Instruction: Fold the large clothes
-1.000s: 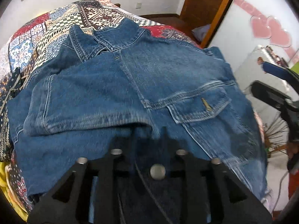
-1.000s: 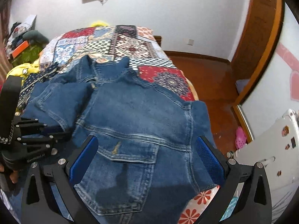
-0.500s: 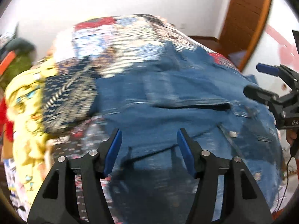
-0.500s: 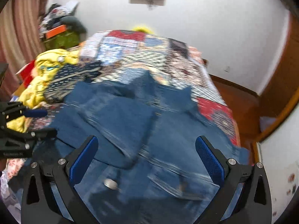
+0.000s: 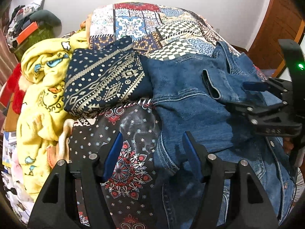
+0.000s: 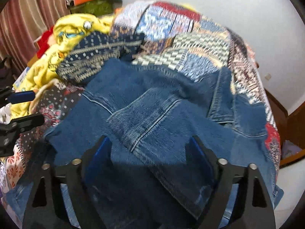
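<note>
Denim jacket [image 6: 152, 103] is seen on the patchwork bedspread [image 5: 152, 24], one sleeve already laid across its body. A second ago its hem was clamped by the left gripper [image 5: 150, 148]; that gripper is now released and shifted toward the left edge. The right gripper [image 6: 148, 152] is held parted above the denim, grasping nothing. Beyond, a navy patterned garment [image 5: 103, 84] is stacked, suggesting the next fold is being set up.

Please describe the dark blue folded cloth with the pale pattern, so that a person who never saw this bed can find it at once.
Start from the bed with the patchwork cover. On it, left of the denim jacket, lies a folded cloth, touching the yellow blanket on its other side. Only this one is navy with cream dots, diamonds and zigzag bands.
</note>
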Demonstrator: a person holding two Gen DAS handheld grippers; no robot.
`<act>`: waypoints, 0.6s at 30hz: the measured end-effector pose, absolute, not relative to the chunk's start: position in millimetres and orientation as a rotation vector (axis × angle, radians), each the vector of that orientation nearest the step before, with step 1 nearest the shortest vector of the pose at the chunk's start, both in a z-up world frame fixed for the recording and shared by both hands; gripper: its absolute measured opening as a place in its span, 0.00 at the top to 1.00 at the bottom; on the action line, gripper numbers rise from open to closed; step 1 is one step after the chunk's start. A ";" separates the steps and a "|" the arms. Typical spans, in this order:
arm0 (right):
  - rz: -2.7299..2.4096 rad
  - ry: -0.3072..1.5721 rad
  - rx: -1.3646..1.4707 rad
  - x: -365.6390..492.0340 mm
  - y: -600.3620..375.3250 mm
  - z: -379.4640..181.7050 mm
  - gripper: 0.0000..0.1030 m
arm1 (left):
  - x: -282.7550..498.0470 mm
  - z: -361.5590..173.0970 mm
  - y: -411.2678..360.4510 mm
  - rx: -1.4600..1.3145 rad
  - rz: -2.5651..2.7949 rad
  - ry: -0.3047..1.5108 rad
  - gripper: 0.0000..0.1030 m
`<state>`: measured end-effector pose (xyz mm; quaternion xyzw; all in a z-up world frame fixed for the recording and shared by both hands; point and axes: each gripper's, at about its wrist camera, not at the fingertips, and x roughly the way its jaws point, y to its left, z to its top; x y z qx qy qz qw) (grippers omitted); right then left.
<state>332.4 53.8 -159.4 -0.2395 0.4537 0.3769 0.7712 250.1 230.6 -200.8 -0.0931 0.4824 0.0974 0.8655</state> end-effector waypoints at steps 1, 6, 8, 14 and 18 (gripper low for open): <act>0.822 1.001 -0.517 335.1 56.0 -163.7 0.31 | 252.0 -203.5 230.7 -0.198 0.202 1.015 0.38; 0.837 1.017 -0.512 340.6 61.9 -175.5 0.44 | 261.9 -224.9 227.6 -0.202 0.195 1.058 0.38; 0.851 1.023 -0.513 338.3 62.8 -181.4 0.49 | 264.5 -233.8 226.7 -0.201 0.196 1.081 0.38; 0.874 0.962 -0.534 329.3 61.4 -167.9 0.86 | 263.2 -251.5 226.4 -0.233 0.202 1.114 0.38; 0.853 0.899 -0.436 332.2 39.2 -136.0 0.87 | 261.8 -238.8 225.1 -0.230 0.219 1.111 0.38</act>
